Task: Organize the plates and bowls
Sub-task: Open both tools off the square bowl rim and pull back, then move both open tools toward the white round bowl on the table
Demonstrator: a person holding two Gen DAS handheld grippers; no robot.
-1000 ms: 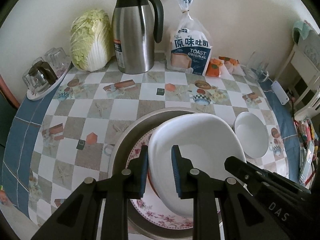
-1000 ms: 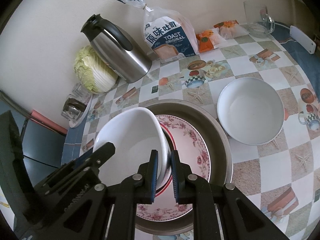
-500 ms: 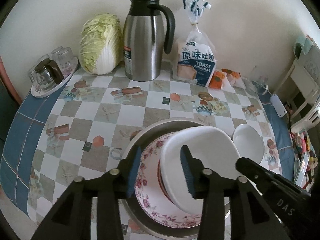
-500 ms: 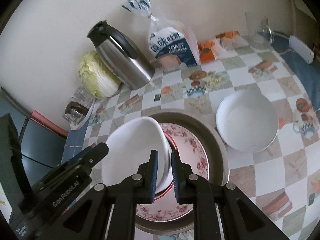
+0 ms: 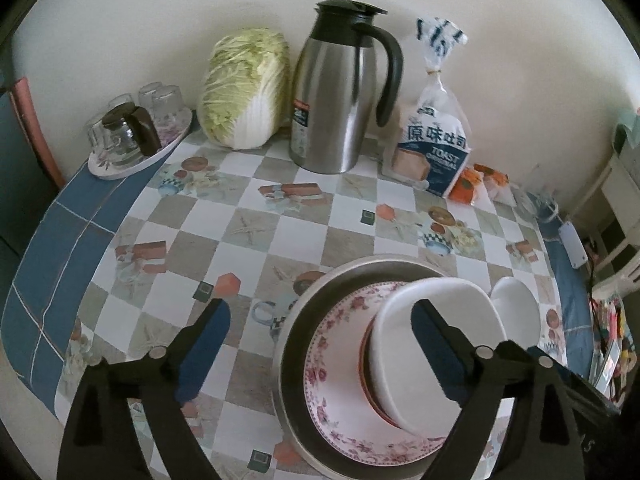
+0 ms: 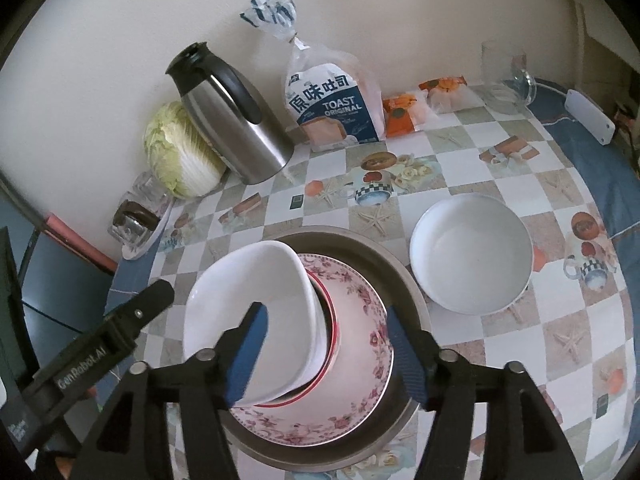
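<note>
You have set the white squarish bowl (image 6: 256, 312) down on the stack — a red-rimmed dish under it, then the floral plate (image 6: 360, 320), then the grey metal tray (image 6: 404, 280) — so the crockery nests in one pile, wide pieces lowest. Your right gripper (image 6: 324, 352) stands open, its jaws having just spread; the bowl's right wall sits between them, but the pads no longer press it. Your left gripper (image 5: 320, 348) gapes wide, also just opened; only its right pad overlaps the bowl's rim, the left one hangs over the worktop (image 5: 248, 240) left of the tray. The bowl seems to lean slightly on the stack. The round white bowl (image 6: 472, 252) waits just right of the tray, likely next to join.

A second ago both grippers pinched the bowl's opposite walls — now neither grips it, and your left gripper has drawn back and away from the tray.
</note>
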